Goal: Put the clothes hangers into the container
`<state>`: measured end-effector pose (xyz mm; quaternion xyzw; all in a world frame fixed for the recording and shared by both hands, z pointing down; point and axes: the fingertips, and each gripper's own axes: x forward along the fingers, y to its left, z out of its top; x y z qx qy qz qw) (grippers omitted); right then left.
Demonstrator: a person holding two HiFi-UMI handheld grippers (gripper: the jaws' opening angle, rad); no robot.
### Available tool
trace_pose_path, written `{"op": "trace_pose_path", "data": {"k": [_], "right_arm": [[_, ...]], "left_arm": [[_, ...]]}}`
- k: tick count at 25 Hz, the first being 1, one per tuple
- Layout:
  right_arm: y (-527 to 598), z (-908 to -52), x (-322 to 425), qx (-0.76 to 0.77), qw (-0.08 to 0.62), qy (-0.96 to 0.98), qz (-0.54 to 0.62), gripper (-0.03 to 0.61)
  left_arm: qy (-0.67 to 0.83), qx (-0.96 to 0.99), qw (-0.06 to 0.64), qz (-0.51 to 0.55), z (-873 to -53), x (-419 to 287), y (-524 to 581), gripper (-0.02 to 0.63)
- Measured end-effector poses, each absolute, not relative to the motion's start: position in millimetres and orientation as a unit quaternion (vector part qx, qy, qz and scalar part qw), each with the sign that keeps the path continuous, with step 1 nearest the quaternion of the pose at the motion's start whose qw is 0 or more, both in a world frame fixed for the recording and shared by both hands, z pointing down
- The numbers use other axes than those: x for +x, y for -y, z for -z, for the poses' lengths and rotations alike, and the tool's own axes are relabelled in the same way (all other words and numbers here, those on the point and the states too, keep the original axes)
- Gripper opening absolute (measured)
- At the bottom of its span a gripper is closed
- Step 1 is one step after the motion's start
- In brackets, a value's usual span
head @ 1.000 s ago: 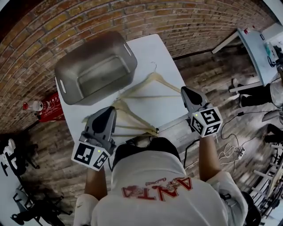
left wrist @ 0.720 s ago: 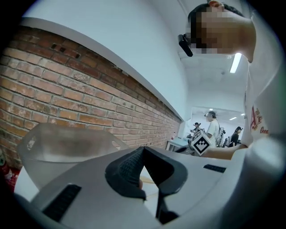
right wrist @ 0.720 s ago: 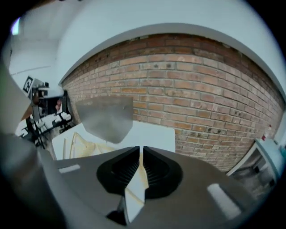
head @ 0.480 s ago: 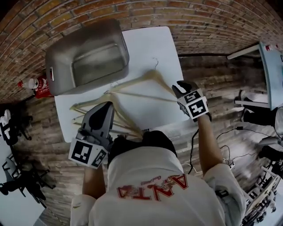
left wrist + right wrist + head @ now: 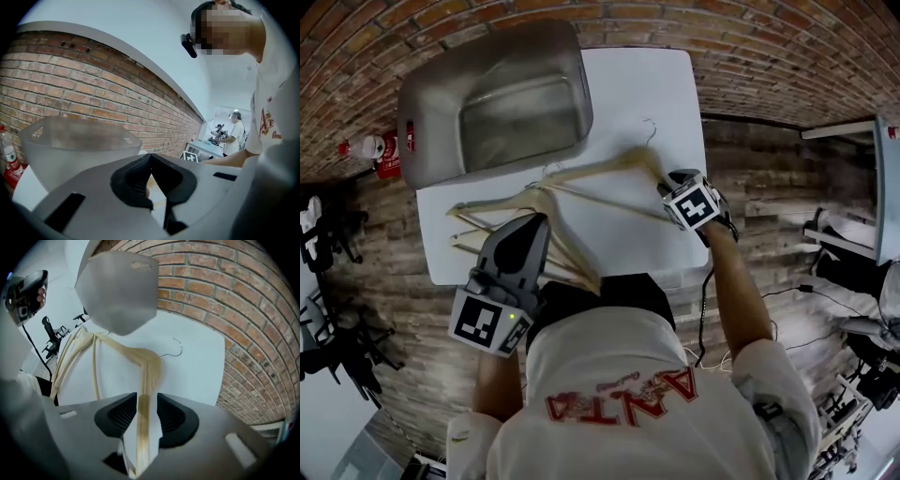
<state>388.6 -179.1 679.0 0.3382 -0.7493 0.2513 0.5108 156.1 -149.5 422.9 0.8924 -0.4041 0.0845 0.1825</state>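
Note:
Several pale wooden hangers (image 5: 502, 225) lie in a loose heap on the white table (image 5: 628, 94). The top hanger (image 5: 591, 173) has its wire hook pointing to the far right. My right gripper (image 5: 664, 183) is at that hanger's right arm. In the right gripper view the arm (image 5: 149, 366) runs between the jaws of the right gripper (image 5: 146, 397); the jaws are opening and the pads stand just off the wood. The grey plastic container (image 5: 492, 98) stands at the table's far left. My left gripper (image 5: 532, 230) hovers over the near hangers, its jaws shut (image 5: 150, 158) with nothing seen between them.
A red canister and a bottle (image 5: 380, 150) stand on the floor left of the table. The brick wall (image 5: 225, 310) lies beyond the table's far edge. The container (image 5: 75, 140) looms just ahead of the left gripper. Another person (image 5: 234, 133) works at a distant table.
My right gripper has moved forward and left from the table's right edge onto the top hanger's arm. The left gripper has stayed near the front hangers.

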Motion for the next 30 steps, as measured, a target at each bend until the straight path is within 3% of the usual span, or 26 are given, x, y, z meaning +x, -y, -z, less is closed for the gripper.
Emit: {"op": "trace_pose_path", "data": {"k": [9,13,30], "right_arm": [[177.5,-701.8,381.1,0.311,0.569,0.710,-0.276,0.130],[183.6,-700.6,380.2,0.335,0.538,0.720,-0.282,0.091],[189.7,-600.7,399.3,0.489,0.469,0.727,-0.110,0.087]], "left_arm": [[0.420,0.883,0.195,-0.077,-433.2,134.3,156.1,0.009],[0.420,0.883,0.196,-0.076,-433.7,128.4,155.1,0.009],[0.372,0.908,0.181,-0.061,-413.7,134.2,148.6,0.009]]}}
